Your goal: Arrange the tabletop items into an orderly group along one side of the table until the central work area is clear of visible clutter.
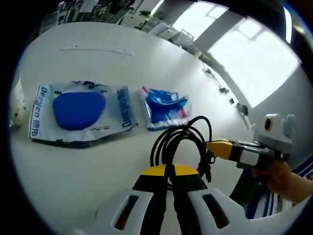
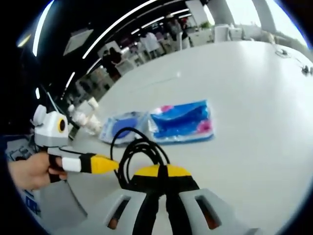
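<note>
The white table (image 1: 98,186) is mostly bare, and what lies on it already sits in a loose row. The biggest item is the flat packet with the blue oval (image 1: 80,113), seen in the left gripper view lying flat with printing along both ends. Just beside it, not quite touching, lies the smaller blue and pink packet (image 1: 165,108); the right gripper view shows that same pair side by side further up the table, the pink-marked one (image 2: 183,122) the nearer of the two. At the far left edge of the left gripper view there is a pale speckled thing (image 1: 17,105) I can't make out.

Next in size is the black cable (image 1: 182,142), coiled into a few loops and held between the two tools. The left gripper (image 1: 169,172) has its yellow-tipped jaws pressed together on the bottom of the coil, and the right gripper (image 2: 163,172) looks clamped on the same bundle (image 2: 139,152), each one reaching into the other's view from the side.

So my guess is the packets are roughly placed, while the cable has yet to be set down next to them; after that, some straightening of the row seems to be what remains.
</note>
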`<state>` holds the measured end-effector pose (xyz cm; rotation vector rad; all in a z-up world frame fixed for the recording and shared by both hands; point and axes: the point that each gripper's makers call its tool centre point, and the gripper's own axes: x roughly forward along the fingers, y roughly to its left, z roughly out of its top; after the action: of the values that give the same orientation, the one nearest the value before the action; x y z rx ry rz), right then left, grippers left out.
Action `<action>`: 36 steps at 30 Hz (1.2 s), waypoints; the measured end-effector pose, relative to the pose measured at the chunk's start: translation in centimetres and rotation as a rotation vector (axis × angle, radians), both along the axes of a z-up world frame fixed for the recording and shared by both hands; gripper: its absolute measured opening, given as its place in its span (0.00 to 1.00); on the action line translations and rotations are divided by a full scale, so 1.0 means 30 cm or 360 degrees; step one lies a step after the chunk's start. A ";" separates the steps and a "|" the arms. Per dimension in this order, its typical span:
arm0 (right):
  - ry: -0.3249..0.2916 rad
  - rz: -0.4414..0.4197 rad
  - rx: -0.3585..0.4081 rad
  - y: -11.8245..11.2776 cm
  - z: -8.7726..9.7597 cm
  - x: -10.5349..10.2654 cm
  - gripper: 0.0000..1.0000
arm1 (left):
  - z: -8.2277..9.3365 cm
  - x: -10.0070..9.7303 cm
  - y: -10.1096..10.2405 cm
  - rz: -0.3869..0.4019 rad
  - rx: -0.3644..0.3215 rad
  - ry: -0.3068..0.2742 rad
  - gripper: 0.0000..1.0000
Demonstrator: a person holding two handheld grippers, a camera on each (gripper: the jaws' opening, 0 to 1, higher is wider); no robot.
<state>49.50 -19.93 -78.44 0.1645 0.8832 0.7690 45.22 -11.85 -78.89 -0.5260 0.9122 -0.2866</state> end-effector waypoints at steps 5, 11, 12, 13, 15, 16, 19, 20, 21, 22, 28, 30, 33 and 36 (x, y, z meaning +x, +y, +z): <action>0.0030 0.0015 -0.0013 -0.011 -0.026 0.005 0.00 | -0.027 0.010 -0.008 0.0019 -0.0009 0.0027 0.00; 0.0058 0.0033 -0.0019 -0.020 -0.053 0.013 0.00 | -0.046 0.017 -0.015 0.0041 -0.0010 0.0052 0.00; 0.0060 0.0035 -0.0020 -0.021 -0.056 0.013 0.00 | -0.049 0.018 -0.017 0.0043 -0.0008 0.0054 0.00; 0.0061 0.0042 -0.0024 -0.023 -0.060 0.014 0.00 | -0.052 0.019 -0.018 0.0045 -0.0008 0.0054 0.00; 0.0058 0.0051 -0.0027 -0.024 -0.066 0.020 0.00 | -0.058 0.020 -0.022 0.0049 -0.0010 0.0057 0.00; 0.0053 0.0060 -0.0030 -0.023 -0.069 0.022 0.00 | -0.063 0.021 -0.022 0.0057 -0.0011 0.0061 0.00; 0.0054 0.0077 -0.0056 -0.026 -0.088 0.025 0.00 | -0.080 0.023 -0.029 0.0062 -0.0011 0.0082 0.00; 0.0062 0.0077 -0.0063 -0.029 -0.096 0.025 0.00 | -0.083 0.022 -0.032 0.0058 -0.0007 0.0083 0.00; 0.0065 0.0077 -0.0064 -0.031 -0.100 0.026 0.00 | -0.084 0.023 -0.033 0.0058 -0.0006 0.0086 0.00; 0.0068 0.0076 -0.0066 -0.033 -0.104 0.026 0.00 | -0.086 0.025 -0.033 0.0059 -0.0006 0.0086 0.00; 0.0064 0.0108 -0.0100 -0.033 -0.129 0.017 0.00 | -0.103 0.022 -0.033 0.0040 0.0017 0.0081 0.00; 0.0051 0.0118 -0.0110 -0.032 -0.137 0.015 0.00 | -0.111 0.019 -0.030 0.0054 0.0013 0.0089 0.00; 0.0031 0.0129 -0.0131 -0.030 -0.144 0.014 0.00 | -0.121 0.017 -0.029 0.0062 0.0015 0.0101 0.00; 0.0021 0.0142 -0.0141 -0.031 -0.147 0.015 0.00 | -0.129 0.014 -0.029 0.0075 0.0012 0.0108 0.00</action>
<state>49.94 -20.85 -82.87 0.0525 0.9401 0.8108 45.65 -12.74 -82.75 -0.5522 0.9648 -0.2238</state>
